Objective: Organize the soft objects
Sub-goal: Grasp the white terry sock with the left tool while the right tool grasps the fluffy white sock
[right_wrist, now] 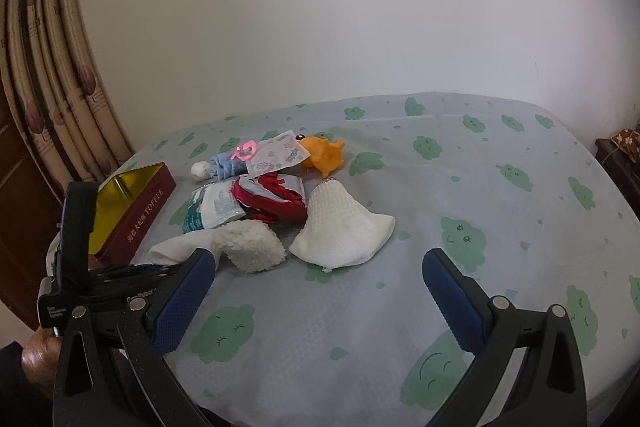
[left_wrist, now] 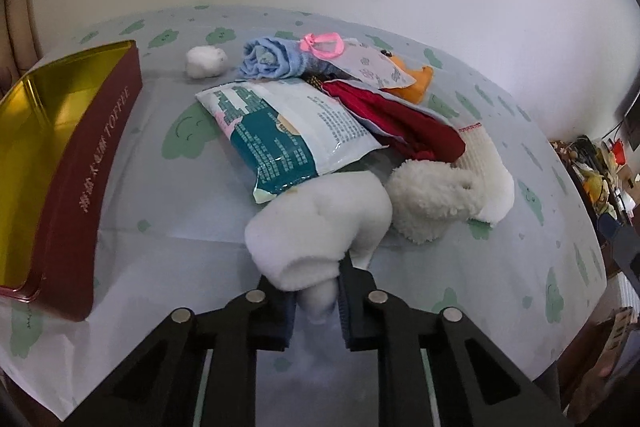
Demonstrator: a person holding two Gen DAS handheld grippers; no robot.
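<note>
Pinched between the left gripper (left_wrist: 316, 301) pads was a white fluffy sock (left_wrist: 320, 223); right gripper (right_wrist: 318, 297) gaped wide, holding nothing.

Left hand-held gripper (left_wrist: 316, 301): pitched steeply down, jaws clamped on something white. Right hand-held gripper (right_wrist: 320, 291): shallower pitch, jaws spread wide, nothing between. A hand (right_wrist: 38, 357), probably the left, grips its handle.

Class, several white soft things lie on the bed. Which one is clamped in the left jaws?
The smooth white fleece sock, nearest the left gripper, is pinched at its end. The curly fluffy piece, waffle cloth and cotton ball lie free.
</note>
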